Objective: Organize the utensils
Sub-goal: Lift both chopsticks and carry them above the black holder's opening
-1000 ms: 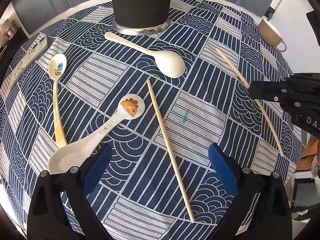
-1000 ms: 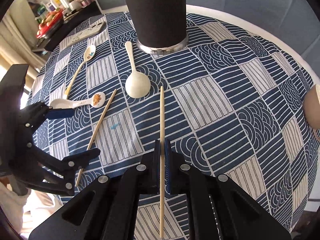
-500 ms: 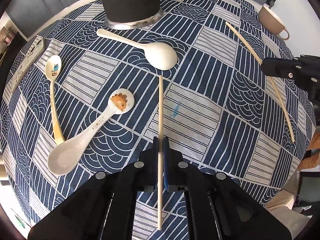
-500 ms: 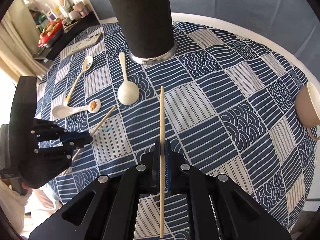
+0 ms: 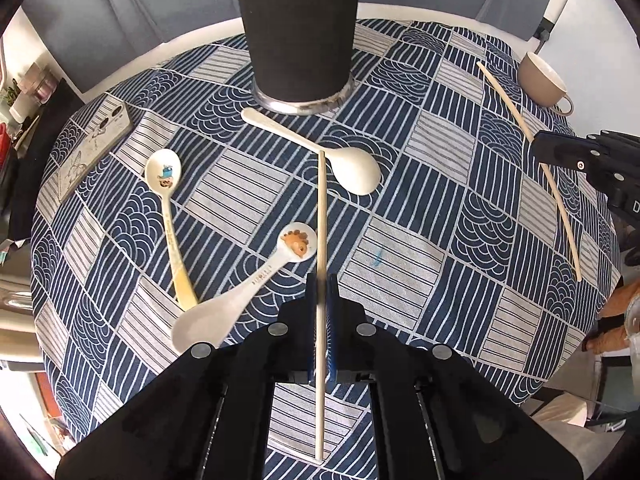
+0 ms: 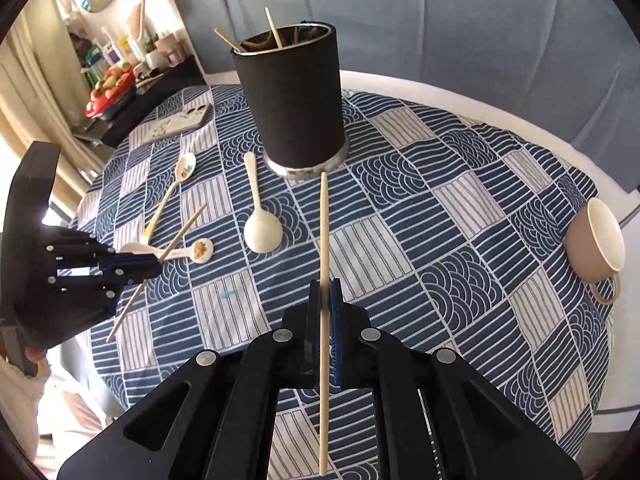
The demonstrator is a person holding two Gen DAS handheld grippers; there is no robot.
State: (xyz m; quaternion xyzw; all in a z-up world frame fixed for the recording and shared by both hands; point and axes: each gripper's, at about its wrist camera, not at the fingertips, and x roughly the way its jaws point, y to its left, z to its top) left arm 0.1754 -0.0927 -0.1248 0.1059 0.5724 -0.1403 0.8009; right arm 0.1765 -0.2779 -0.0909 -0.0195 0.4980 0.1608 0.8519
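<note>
My left gripper (image 5: 321, 280) is shut on a wooden chopstick (image 5: 321, 240), held above the cloth and pointing toward the black utensil holder (image 5: 298, 32). My right gripper (image 6: 325, 284) is shut on a second chopstick (image 6: 324, 232), also lifted, its tip near the holder (image 6: 296, 100), which has several sticks in it. On the cloth lie a plain white spoon (image 5: 352, 168), a spoon with a dinosaur picture (image 5: 240, 296) and a yellow-handled spoon (image 5: 170, 208). The other gripper shows in each view: right (image 5: 536, 142) and left (image 6: 160, 266).
A beige cup (image 6: 596, 240) lies on its side at the right edge of the round table with the blue patterned cloth (image 5: 440, 208). A phone in a pale case (image 5: 92, 144) rests at the far left. A grey sofa stands behind.
The left gripper went from open over its chopstick to shut on it, then lifted it off the cloth. The right gripper rose with its chopstick, bringing the holder's rim into view.
</note>
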